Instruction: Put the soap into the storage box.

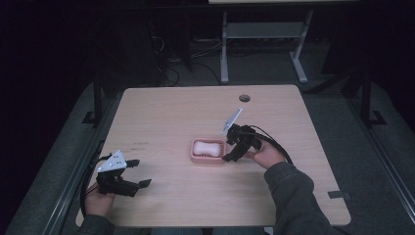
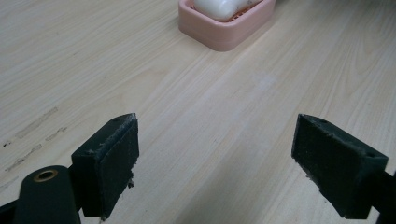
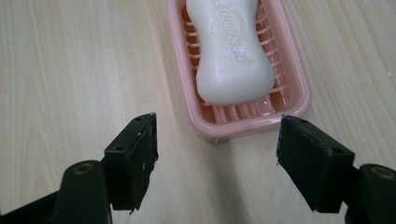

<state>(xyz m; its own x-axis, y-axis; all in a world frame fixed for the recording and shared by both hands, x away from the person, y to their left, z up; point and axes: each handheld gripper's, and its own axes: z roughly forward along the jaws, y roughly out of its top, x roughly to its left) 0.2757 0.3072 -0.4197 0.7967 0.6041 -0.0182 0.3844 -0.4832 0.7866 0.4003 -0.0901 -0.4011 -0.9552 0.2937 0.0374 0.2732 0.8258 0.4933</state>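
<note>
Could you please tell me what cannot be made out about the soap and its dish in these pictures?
- Soap bar: embossed lettering blurred, far end cut by the right gripper view's top edge.
- Pink soap dish: far part cut by the left gripper view's top edge.
- High view: dish ribs too small.

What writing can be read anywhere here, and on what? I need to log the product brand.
White soap bar in the pink soap dish: raised lettering under an embossed emblem, too faint to read for certain; it ends in something like "guard".
Nothing else carries writing.
</note>
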